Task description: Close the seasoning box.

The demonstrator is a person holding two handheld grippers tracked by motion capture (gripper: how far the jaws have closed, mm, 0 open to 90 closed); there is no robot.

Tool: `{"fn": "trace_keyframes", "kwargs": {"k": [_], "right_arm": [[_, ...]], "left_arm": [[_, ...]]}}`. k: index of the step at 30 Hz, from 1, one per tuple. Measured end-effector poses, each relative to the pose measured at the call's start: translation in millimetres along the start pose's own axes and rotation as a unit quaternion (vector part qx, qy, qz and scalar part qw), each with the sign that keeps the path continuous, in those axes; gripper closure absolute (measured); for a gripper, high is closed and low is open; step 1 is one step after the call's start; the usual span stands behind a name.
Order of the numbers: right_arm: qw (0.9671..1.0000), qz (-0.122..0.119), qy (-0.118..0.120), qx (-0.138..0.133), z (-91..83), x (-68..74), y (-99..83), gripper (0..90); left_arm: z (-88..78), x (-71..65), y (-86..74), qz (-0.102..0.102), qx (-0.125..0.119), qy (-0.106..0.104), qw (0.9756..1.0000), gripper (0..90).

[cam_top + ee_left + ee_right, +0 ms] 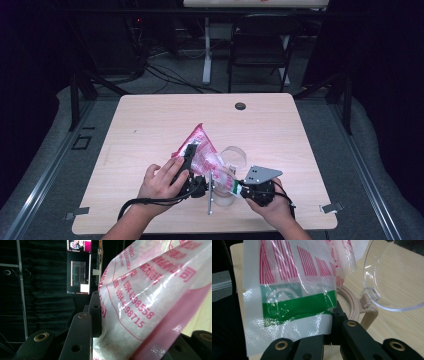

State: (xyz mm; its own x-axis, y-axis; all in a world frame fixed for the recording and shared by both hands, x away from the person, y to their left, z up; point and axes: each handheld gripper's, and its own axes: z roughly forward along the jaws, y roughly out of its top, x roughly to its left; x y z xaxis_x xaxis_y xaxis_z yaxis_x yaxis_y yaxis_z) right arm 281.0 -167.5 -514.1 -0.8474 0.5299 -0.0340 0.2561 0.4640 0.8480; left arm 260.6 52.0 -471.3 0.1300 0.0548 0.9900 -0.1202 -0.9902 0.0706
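Observation:
A pink-and-red printed plastic bag [200, 150] is held up above the wooden table [150, 125] between both grippers. My left gripper [189, 156] is shut on the bag's pink side; in the left gripper view the bag [150, 297] bulges between the black jaws. My right gripper [239, 189] is shut on the bag's white and green-striped end [294, 290], pinching its edge at the jaw tips [332, 325]. Under the bag stands a clear round container [225, 195] with a beige rim [352, 302] and a hinged clear lid [392, 277] standing open.
A round cable hole [240, 106] sits near the table's far edge. A dark chair [260, 45] and a desk leg stand on the floor beyond the table. Lit screens [78, 277] hang in the dark in the left gripper view.

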Motion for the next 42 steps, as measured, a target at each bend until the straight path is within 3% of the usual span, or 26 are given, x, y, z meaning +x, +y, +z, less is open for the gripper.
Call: {"fn": "trace_keyframes", "kwargs": {"k": [6,15,42], "right_arm": [[1.0000,0.001,-0.001,-0.001,0.2,-0.3,-0.2,90.0],[1.0000,0.002,0.001,0.000,1.0,-1.1,-0.5,90.0],[1.0000,0.000,0.001,0.004,1.7,-0.9,-0.4,90.0]], "left_arm": [[-0.7,-0.2,0.2,-0.005,0.007,-0.007,0.9999,70.1],[-2.1,1.1,0.8,0.003,0.001,0.001,1.0000,69.9],[-0.7,-0.6,-1.4,-0.007,0.000,-0.001,1.0000,70.1]]}}
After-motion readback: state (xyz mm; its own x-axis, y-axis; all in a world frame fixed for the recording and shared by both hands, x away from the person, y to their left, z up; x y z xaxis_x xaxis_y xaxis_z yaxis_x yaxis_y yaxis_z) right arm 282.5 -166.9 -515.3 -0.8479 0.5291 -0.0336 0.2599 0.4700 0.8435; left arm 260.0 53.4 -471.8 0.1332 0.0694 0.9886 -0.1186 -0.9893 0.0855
